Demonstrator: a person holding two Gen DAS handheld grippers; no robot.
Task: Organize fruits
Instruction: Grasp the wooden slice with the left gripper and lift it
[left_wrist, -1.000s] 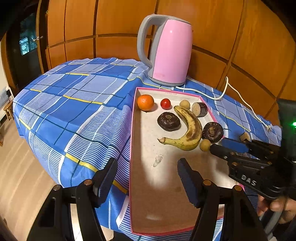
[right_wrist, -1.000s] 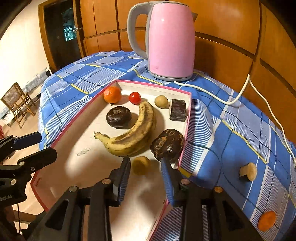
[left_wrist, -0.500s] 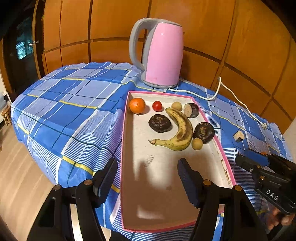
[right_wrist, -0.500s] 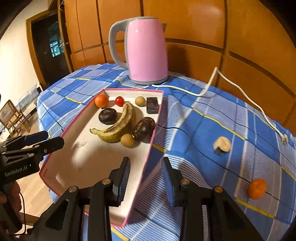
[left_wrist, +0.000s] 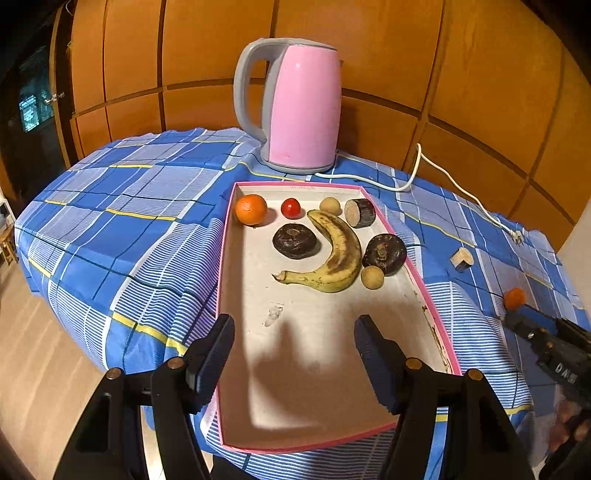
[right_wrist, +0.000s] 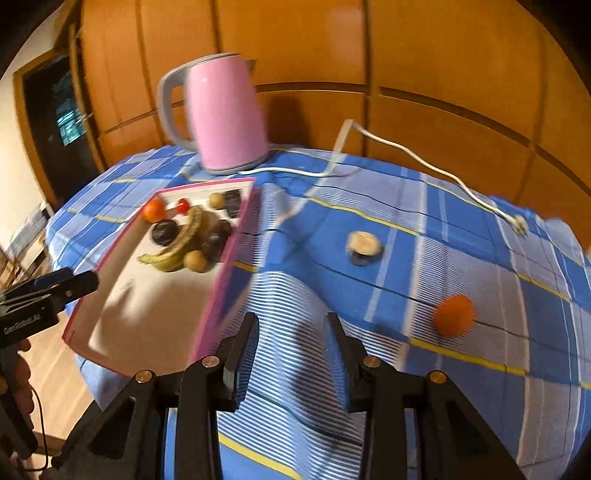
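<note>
A pink-rimmed tray (left_wrist: 221, 280) holds an orange (left_wrist: 251, 209), a tomato (left_wrist: 290, 208), a banana (left_wrist: 338, 254), two dark round fruits (left_wrist: 294, 240), two small tan balls (left_wrist: 372, 277) and a cut dark piece (left_wrist: 360, 213). My left gripper (left_wrist: 293, 354) hangs open and empty over the tray's near end. Right of the tray, my right gripper (right_wrist: 291, 354) is over the checked cloth, its jaws narrowly apart with nothing between them. Loose on the cloth ahead of it lie a small orange (right_wrist: 453, 315) and a cut piece (right_wrist: 364, 245). Its tip also shows in the left wrist view, as the right gripper (left_wrist: 532, 328).
A pink kettle (left_wrist: 295, 107) stands behind the tray, and its white cord (left_wrist: 443, 177) trails right across the cloth to a loose plug. The round table drops off to the floor at front and left. Wooden panels close the back.
My right gripper has drawn back from the tan ball by the banana and swung right, out of the tray and over the cloth. The left gripper has hardly moved.
</note>
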